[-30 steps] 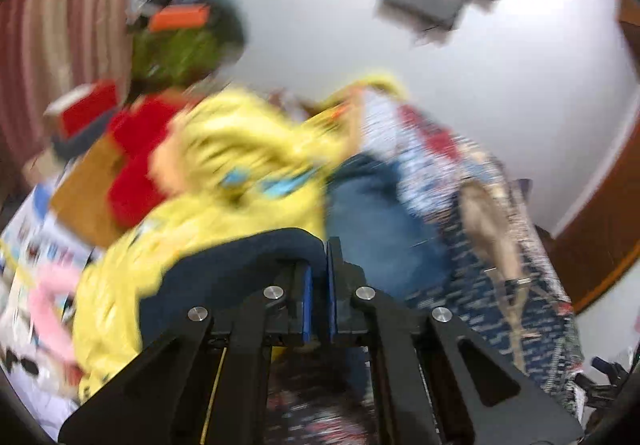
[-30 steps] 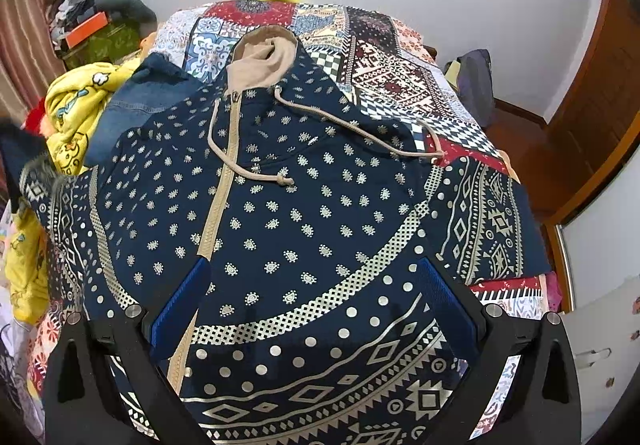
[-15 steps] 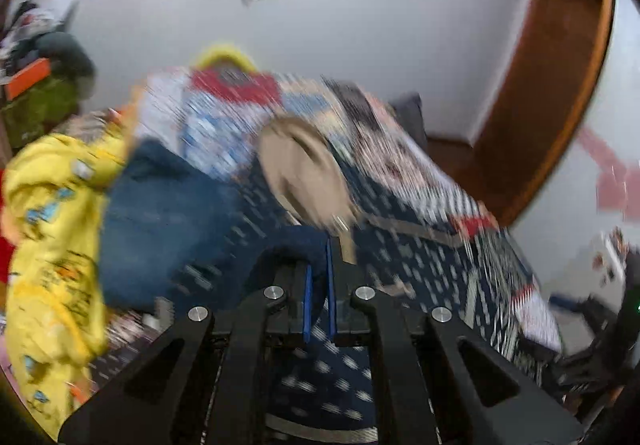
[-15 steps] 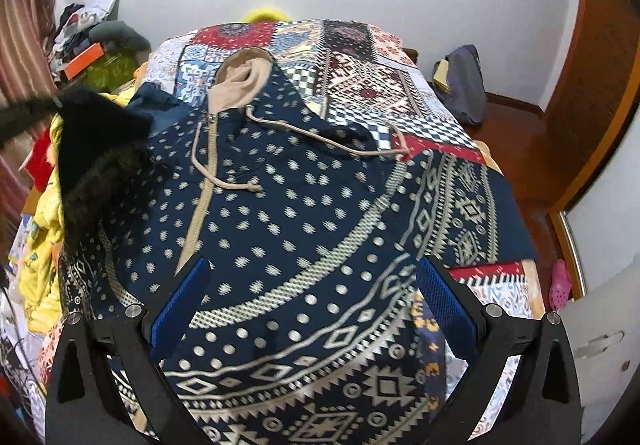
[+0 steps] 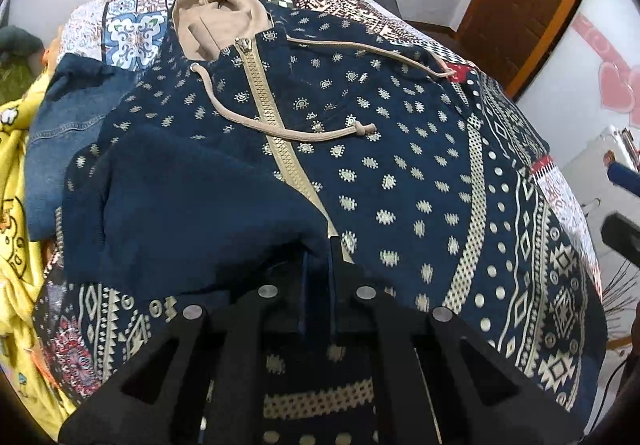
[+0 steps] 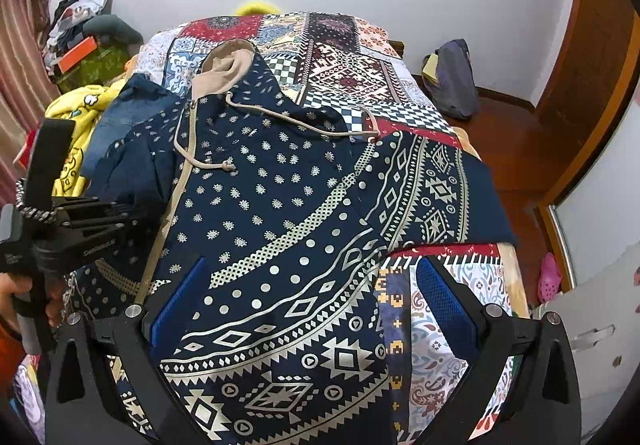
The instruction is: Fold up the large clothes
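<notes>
A navy hoodie [image 5: 400,165] [image 6: 280,205] with cream print, beige hood [image 5: 216,21] and beige zip lies front-up on the bed. Its left sleeve [image 5: 200,197] is folded inward over the chest, plain navy side up. My left gripper [image 5: 320,261] is shut on this sleeve's end, low over the zip; the right wrist view has it at the left edge [image 6: 120,219]. My right gripper [image 6: 312,289] is open above the hoodie's lower right hem, nothing between its blue pads [image 6: 180,297]. The right sleeve [image 6: 436,185] lies spread out to the side.
A patchwork bed cover [image 6: 340,57] lies under the hoodie. Blue jeans [image 6: 116,117] and a yellow garment [image 6: 80,105] are piled at the bed's left. A backpack [image 6: 452,77] sits on the floor by a wooden door [image 6: 592,57]. A hand [image 6: 16,297] holds the left gripper.
My left gripper swung from over the yellow pile across to the hoodie's front and sank, carrying the sleeve inward. The right gripper drew back a little, still open.
</notes>
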`<state>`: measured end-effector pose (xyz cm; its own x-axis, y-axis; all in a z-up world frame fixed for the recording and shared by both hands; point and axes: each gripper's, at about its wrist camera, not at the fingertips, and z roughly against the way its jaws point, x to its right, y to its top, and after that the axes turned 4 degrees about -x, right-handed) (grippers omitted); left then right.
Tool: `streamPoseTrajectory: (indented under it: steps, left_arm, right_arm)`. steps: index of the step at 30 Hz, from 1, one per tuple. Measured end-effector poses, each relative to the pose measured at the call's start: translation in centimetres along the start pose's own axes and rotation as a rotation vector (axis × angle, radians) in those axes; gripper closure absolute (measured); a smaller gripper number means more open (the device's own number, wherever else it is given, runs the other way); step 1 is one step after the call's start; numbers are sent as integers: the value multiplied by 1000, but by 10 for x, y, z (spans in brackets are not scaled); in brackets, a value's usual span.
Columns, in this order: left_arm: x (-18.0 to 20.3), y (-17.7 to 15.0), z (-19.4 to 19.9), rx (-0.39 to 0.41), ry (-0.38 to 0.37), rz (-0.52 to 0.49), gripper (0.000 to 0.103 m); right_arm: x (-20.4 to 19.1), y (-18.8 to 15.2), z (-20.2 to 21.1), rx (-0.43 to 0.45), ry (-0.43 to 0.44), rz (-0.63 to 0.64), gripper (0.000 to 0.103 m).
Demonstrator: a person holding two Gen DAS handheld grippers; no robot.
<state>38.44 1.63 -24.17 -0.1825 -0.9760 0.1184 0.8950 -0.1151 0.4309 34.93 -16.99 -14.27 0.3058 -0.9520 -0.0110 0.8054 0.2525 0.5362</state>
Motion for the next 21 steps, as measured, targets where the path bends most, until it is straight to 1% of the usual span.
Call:
streamPoseTrajectory:
  steps: [2,3,4,5,6,7,11,16,18,21]
  left_arm:
    - [-4,-6,13,17,-5,-9,87]
    - [-7,-8,19,23,-6,-8,76]
    - [-11,-10,25,31,-3,-6,62]
    - [-17,-12,33,43,4,0,54]
    - [-24,-16,42,61,13,8,45]
    - [-29,-18,48,76,20,13,43]
    - [-63,-28,75,121,78,42,42]
    - [-119,-48,101,184,167,114,34]
    - [-144,-59,105,186,192,161,34]
    - [-175,-74,100,165,212,223,34]
  right_arm:
    - [-7,3,1,3,-5,20,2]
    - [-11,5,2,6,-6,30,2]
    - [-16,8,3,11,-6,42,2]
    - [-21,10,3,16,-7,54,2]
    - [-29,14,4,23,-8,72,2]
    - [-35,17,5,29,-9,87,2]
    - [-68,31,4,51,1,155,2]
    - [-120,50,-11,32,65,234,2]
    - [-139,54,-21,11,88,271,2]
    - [-175,58,-38,-20,99,342,2]
